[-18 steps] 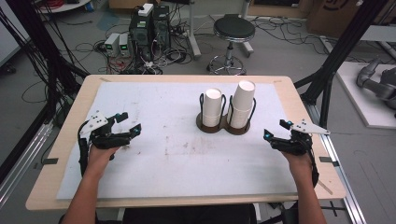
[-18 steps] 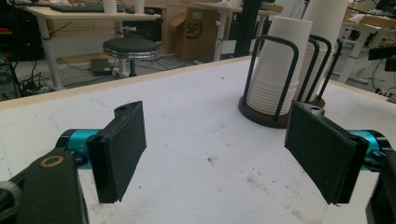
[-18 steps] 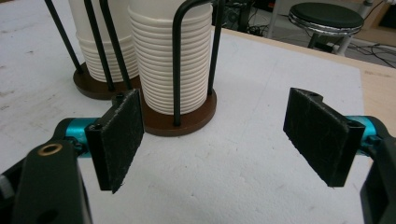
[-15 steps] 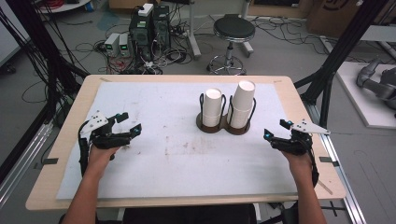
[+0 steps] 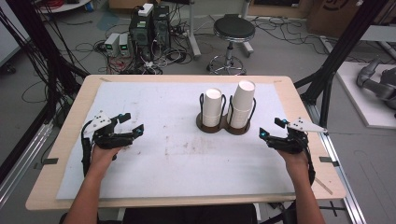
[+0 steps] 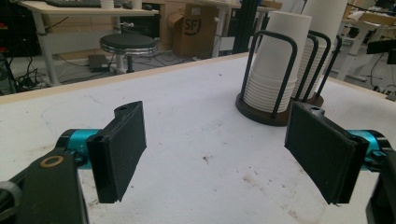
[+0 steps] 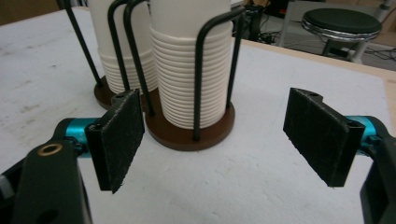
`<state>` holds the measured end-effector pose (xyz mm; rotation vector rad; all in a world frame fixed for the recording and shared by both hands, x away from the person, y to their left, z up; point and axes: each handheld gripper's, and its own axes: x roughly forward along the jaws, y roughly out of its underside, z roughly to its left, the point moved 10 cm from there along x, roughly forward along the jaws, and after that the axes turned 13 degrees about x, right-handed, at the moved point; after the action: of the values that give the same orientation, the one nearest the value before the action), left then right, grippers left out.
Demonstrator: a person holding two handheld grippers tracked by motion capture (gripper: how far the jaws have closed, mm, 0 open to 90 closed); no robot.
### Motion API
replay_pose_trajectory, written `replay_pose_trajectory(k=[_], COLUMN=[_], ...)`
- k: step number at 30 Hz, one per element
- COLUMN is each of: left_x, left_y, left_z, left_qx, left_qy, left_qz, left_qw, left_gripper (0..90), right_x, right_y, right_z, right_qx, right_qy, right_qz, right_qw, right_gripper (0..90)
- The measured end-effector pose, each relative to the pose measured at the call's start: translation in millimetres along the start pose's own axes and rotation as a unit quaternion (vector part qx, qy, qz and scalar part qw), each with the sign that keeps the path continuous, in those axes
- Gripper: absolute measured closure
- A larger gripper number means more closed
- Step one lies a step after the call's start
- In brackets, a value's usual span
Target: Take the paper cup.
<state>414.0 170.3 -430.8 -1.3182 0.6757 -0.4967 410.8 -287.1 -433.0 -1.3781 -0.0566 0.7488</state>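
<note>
A: Where are the cups?
B: Two stacks of white paper cups stand upright in a dark twin-ring holder on the counter, right of its middle and toward the far edge; the right stack rises higher than the left.
A: And the claws?
B: The left claw rests over the counter's left side, well apart from the holder, jaws spread wide with nothing between them; the right claw sits near the holder, to its right, jaws equally wide and empty.
A: What does the right one face?
B: The nearer stack, behind black wire loops; no pad touches it.
</note>
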Motion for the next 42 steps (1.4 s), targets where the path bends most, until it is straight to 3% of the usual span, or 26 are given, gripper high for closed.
replay_pose_trajectory(k=[9, 18, 19, 27, 34, 42], left_x=[-0.8, -1.2, -1.0, -0.1, 0.7, 1.9], left_y=[2.3, 2.4, 2.3, 2.6, 3.1, 4.0], left_z=[-0.4, 0.3, 0.2, -1.2, -2.0, -3.6], left_qx=[0.0, 0.001, 0.002, 0.003, 0.004, 0.004], left_qy=[-0.002, -0.002, -0.002, 0.0, 0.002, 0.005], left_qz=[0.004, 0.004, 0.003, 0.005, 0.007, 0.01], left_qw=[1.0, 1.0, 1.0, 1.0, 1.0, 0.9999], left_gripper=[20.5, 20.5, 20.5, 20.5, 20.5, 20.5], right_x=[4.5, 13.9, 16.0, 23.9, 43.2, 64.1], right_y=[-12.5, -25.2, -25.8, -33.5, -35.0, -46.1], right_z=[22.6, 54.7, 62.0, 80.1, 96.0, 113.3], right_qx=[-0.003, -0.034, -0.041, -0.056, -0.069, -0.089], right_qy=[-0.031, -0.059, -0.067, -0.087, -0.096, -0.108], right_qz=[-0.018, -0.029, -0.029, -0.039, -0.016, -0.012], right_qw=[0.9994, 0.9973, 0.9965, 0.9939, 0.9928, 0.9901], right_gripper=[20.7, 20.8, 25.4, 34.5, 45.5, 54.8])
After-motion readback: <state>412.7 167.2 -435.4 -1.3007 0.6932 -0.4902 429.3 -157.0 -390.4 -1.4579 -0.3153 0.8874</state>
